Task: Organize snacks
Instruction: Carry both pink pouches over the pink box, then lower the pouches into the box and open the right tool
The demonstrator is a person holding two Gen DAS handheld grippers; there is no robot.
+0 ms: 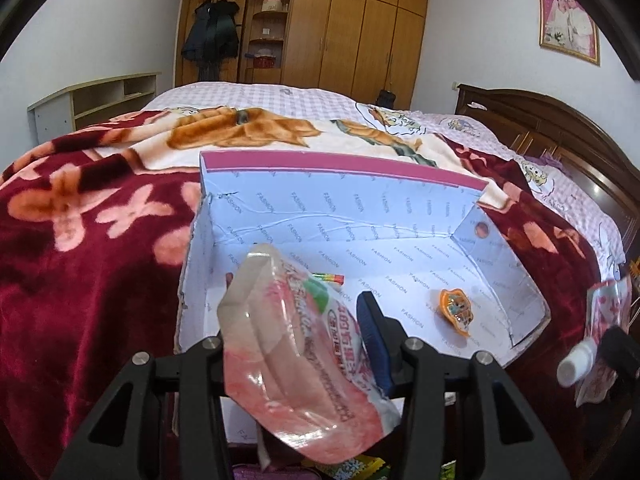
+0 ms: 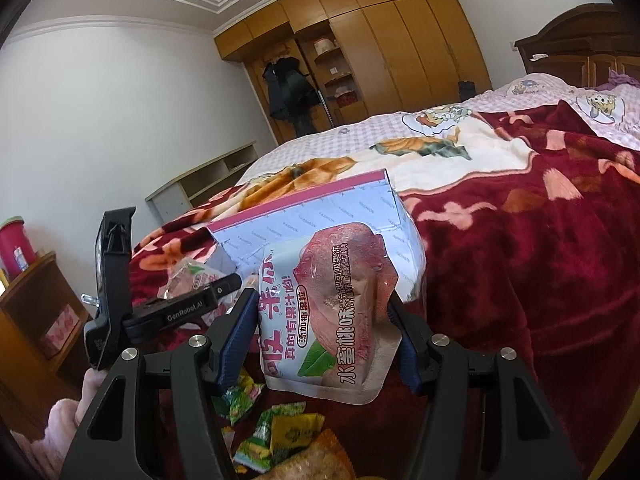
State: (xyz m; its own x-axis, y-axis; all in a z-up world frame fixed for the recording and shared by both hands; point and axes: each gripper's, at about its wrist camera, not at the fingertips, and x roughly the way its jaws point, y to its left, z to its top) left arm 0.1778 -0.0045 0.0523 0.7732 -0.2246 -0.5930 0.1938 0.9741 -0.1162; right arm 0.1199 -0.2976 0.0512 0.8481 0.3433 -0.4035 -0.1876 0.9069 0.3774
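My left gripper [image 1: 298,332] is shut on a pink peach jelly pouch [image 1: 280,380], tilted over the near edge of an open white box [image 1: 340,200] with a pink rim, which lies on the bed. Inside the box are an orange jelly cup [image 1: 456,308] and a striped candy stick [image 1: 330,279]. My right gripper [image 2: 320,336] is shut on a second peach pouch [image 2: 340,280], held upright just before the box [image 2: 320,208]. That pouch's white cap [image 1: 576,364] shows at the right edge of the left wrist view. The left gripper's black body [image 2: 176,312] is on the left.
Loose green and yellow snack packets [image 2: 280,432] and an orange packet [image 2: 316,460] lie on the red flowered blanket [image 1: 92,260] below my right gripper. A wooden bedside cabinet [image 2: 36,312] with a red cup [image 2: 14,246] stands left. The dark headboard [image 1: 560,132] is far right.
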